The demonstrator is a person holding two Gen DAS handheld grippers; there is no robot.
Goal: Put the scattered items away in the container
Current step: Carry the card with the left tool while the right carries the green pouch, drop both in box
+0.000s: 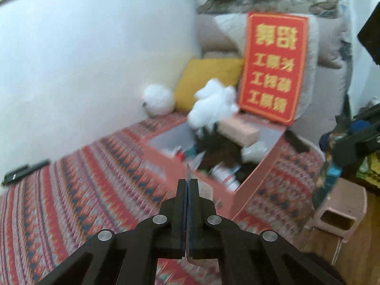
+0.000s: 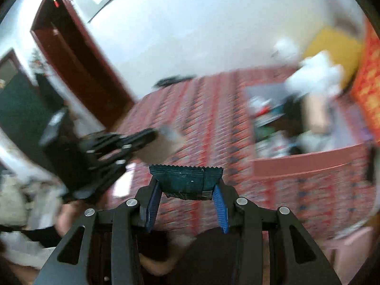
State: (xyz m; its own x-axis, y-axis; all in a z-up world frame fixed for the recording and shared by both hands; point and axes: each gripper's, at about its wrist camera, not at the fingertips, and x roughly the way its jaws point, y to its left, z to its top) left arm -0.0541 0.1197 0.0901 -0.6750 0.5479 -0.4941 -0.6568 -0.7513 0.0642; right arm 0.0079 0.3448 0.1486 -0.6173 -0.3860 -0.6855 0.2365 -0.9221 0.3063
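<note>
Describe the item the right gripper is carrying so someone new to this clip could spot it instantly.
Start at the patterned red bedspread with the pink box on it. In front of it the right gripper clamps a small dark teal snack packet between its blue pads. Its zigzag-crimped top edge and dark foil look set it apart from the pale, flat card held by the left gripper.

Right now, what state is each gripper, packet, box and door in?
Left gripper: shut on a thin flat card, above the patterned bedspread.
Right gripper: holding a dark blue sachet between its pads.
Red box: open, lid upright, already holding items.
Door: looks open, but the picture is blurred.
</note>
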